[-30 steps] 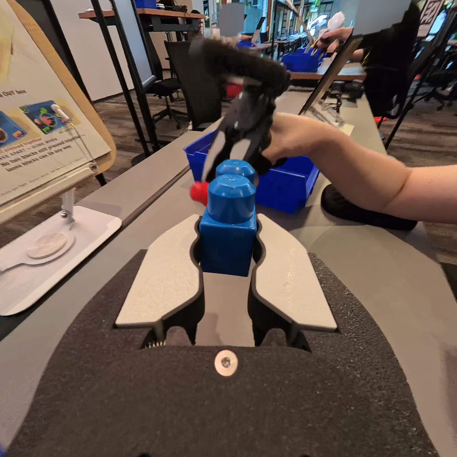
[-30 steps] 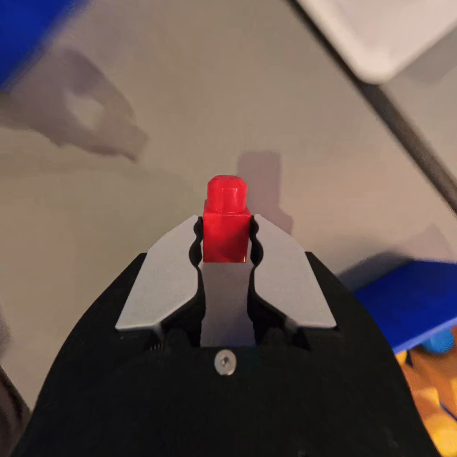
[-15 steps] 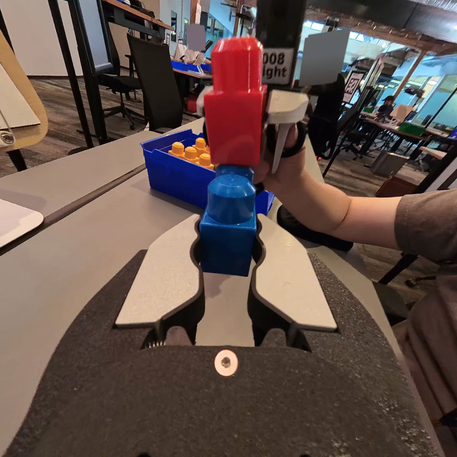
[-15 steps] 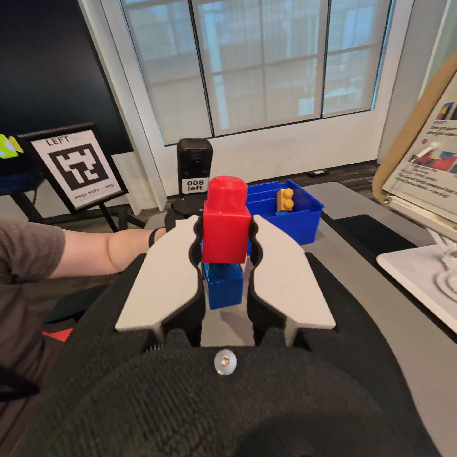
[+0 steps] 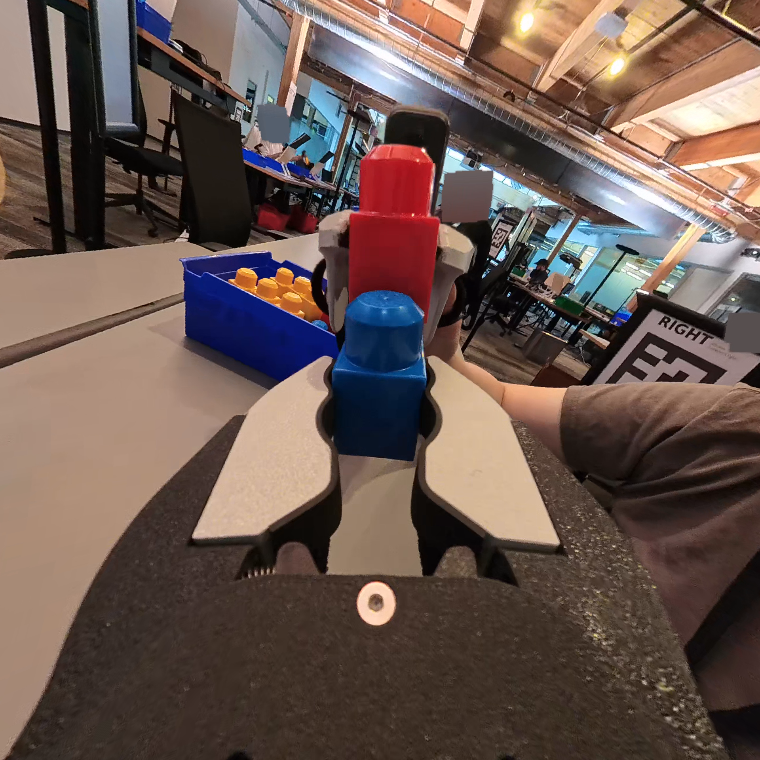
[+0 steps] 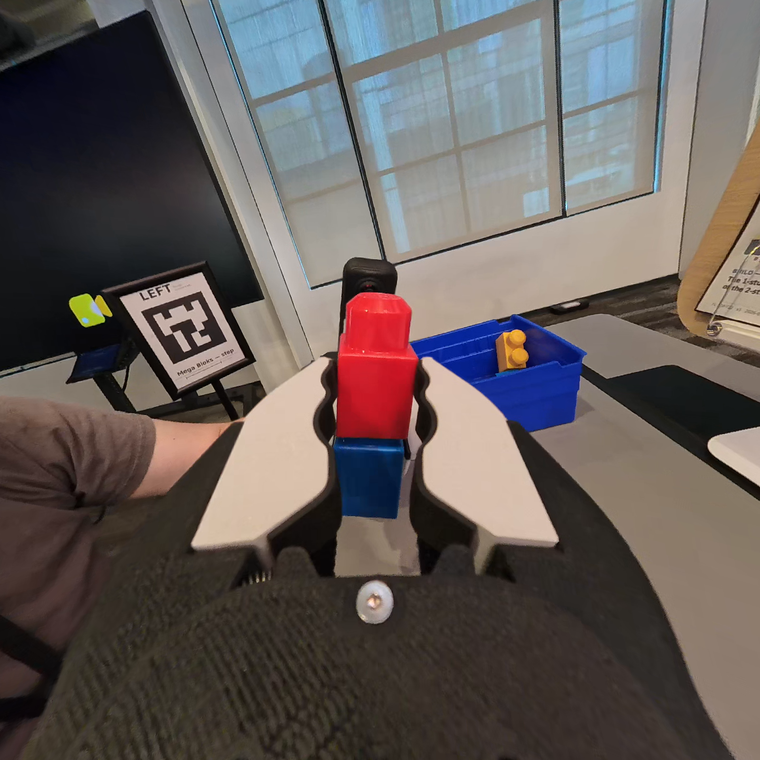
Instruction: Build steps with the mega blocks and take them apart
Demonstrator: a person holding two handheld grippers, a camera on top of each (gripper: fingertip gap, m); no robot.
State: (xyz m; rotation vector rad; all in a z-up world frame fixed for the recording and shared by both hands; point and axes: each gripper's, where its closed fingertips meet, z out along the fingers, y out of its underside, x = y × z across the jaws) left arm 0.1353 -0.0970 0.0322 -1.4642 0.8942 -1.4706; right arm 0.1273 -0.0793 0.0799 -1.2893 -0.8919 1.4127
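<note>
My left gripper [image 5: 378, 405] is shut on a two-stud blue block [image 5: 378, 395], held upright above the grey table [image 5: 103, 411]. My right gripper [image 6: 374, 407] is shut on a one-stud red block [image 6: 375, 382], which sits pressed onto the far stud of the blue block [image 6: 368, 477]. In the left wrist view the red block [image 5: 392, 246] stands behind the near blue stud, with the right gripper [image 5: 395, 263] facing me around it. The two grippers face each other.
A blue bin [image 5: 251, 320] with several orange blocks [image 5: 279, 288] stands on the table left of the blocks. Another blue bin [image 6: 530, 382] holds an orange block [image 6: 512, 349]. Framed marker signs [image 6: 181, 329] [image 5: 666, 362] stand behind. A white stand base [image 6: 736, 452] lies at right. Spacing between my two grippers at the tips: around 5 centimeters.
The right gripper swung the red block up from facing the table, brought it over the blue block and lowered it onto the far stud. The left gripper tilted upward, still holding the blue block.
</note>
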